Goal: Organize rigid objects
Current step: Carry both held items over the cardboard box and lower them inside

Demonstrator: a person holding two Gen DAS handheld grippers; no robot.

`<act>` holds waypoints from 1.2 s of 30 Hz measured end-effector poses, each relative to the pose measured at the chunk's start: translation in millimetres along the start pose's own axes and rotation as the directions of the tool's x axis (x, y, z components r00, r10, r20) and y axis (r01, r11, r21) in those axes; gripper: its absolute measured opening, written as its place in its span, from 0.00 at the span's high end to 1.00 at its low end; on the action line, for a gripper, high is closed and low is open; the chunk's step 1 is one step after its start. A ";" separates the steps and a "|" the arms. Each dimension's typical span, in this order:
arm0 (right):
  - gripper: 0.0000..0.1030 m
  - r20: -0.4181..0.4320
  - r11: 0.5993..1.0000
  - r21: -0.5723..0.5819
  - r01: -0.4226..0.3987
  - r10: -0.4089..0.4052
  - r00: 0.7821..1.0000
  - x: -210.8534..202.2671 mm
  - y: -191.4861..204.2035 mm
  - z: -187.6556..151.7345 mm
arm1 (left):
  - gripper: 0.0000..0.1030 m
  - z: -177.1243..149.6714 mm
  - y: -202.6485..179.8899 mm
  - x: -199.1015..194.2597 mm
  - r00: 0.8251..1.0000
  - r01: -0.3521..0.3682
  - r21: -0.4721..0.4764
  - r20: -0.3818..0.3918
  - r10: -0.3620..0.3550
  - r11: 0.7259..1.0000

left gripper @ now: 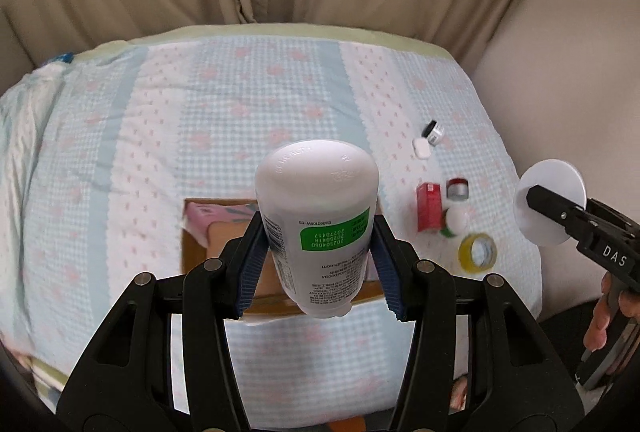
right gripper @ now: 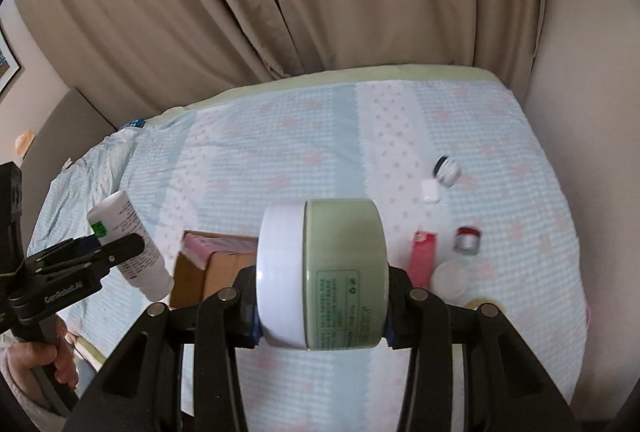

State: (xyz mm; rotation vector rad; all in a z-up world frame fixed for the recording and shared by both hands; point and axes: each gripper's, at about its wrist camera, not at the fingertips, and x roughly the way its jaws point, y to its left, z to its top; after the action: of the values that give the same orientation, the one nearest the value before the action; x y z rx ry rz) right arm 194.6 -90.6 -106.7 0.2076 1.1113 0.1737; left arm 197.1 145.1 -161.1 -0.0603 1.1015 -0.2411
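Note:
My left gripper (left gripper: 318, 244) is shut on a white bottle (left gripper: 318, 216) with a green label, held upside down above an open cardboard box (left gripper: 196, 252) on the bed. The bottle also shows in the right wrist view (right gripper: 128, 244). My right gripper (right gripper: 322, 296) is shut on a pale green jar (right gripper: 340, 272) with a white lid, held on its side in the air right of the box (right gripper: 188, 280). In the left wrist view the jar's white lid (left gripper: 554, 206) shows at the right edge.
On the checked bedspread (left gripper: 240, 104) right of the box lie a red carton (left gripper: 429, 206), a silver-and-red jar (left gripper: 458, 189), a white-capped container (left gripper: 457, 221), a yellow tape roll (left gripper: 478, 252), a small white case (left gripper: 422, 148) and a black-capped pot (left gripper: 434, 130). Curtains hang behind.

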 end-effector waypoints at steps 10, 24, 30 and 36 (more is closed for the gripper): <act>0.61 -0.100 0.979 0.196 0.061 -0.042 0.994 58.7 73.1 -40.7 | 0.54 -1.3 69.3 60.4 0.981 0.083 0.189 -0.190 -0.046 0.978; 0.62 -0.291 0.962 0.244 0.120 -0.046 0.956 195.3 88.6 -88.8 | 0.55 -41.8 86.6 204.7 0.891 0.102 0.337 -0.450 0.065 0.936; 0.62 -0.351 0.953 0.272 0.135 -0.033 0.936 243.3 73.6 -103.6 | 0.55 -48.9 79.4 259.1 0.852 0.107 0.358 -0.514 0.100 0.927; 0.62 -0.394 0.948 0.285 0.144 -0.021 0.919 272.5 60.7 -109.9 | 0.55 -54.5 69.4 292.2 0.814 0.123 0.394 -0.565 0.134 0.911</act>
State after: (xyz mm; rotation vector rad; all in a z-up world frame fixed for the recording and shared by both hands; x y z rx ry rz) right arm 211.6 42.6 -375.0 0.4181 1.5411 -0.0425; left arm 285.4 151.3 -453.2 0.4305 1.6441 -0.5086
